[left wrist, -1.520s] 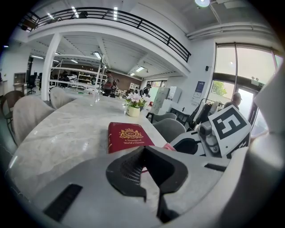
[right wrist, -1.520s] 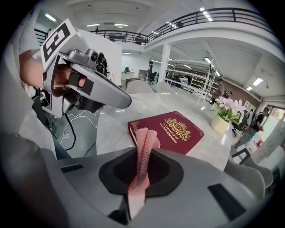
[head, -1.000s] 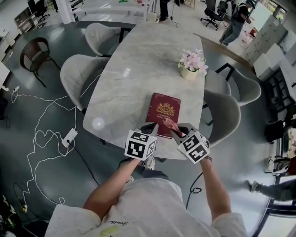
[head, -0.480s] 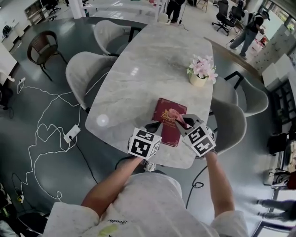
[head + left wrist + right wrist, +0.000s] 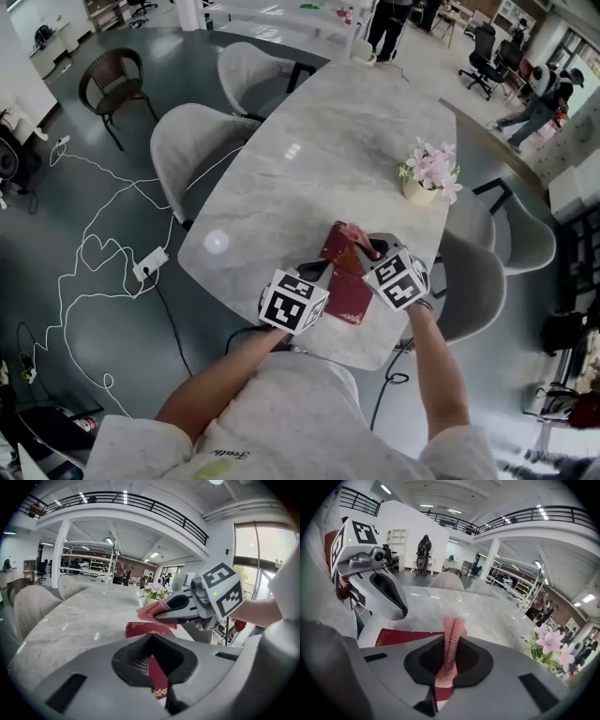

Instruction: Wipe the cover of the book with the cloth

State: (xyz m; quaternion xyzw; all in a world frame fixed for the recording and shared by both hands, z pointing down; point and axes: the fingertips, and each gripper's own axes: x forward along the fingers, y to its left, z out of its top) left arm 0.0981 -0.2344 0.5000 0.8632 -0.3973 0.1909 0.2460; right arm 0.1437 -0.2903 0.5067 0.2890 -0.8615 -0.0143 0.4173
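- The marble table [image 5: 309,159] fills the middle of the head view. A pot of pink flowers [image 5: 427,180] stands at its right edge, well apart from the work.
- The book [image 5: 349,292], dark red with gold ornament, lies flat near the table's lower edge, just below the frame's centre. Its long side runs away from the person.
- The left gripper [image 5: 316,272] sits at the book's left side. In the left gripper view its jaws are drawn nearly together and clamp nothing, and the red cover with a gold corner ornament shows through the slit. It looks placed to steady the book, though I cannot tell whether it presses on it.
- The right gripper [image 5: 366,247] is over the book's upper end, with its jaws closed on the cloth.
- The cloth [image 5: 352,234], pink and bunched, sticks out ahead of the right jaws. In the left gripper view it hangs just above the far end of the cover, and I cannot tell whether it touches.
- The step in hand is probably the wipe itself, at the far end of a stroke or between strokes.
- The next move calls for lowering the cloth onto the cover and drawing it along the book towards the person with light, even pressure. The left gripper would have to stop the book from sliding on the smooth marble.
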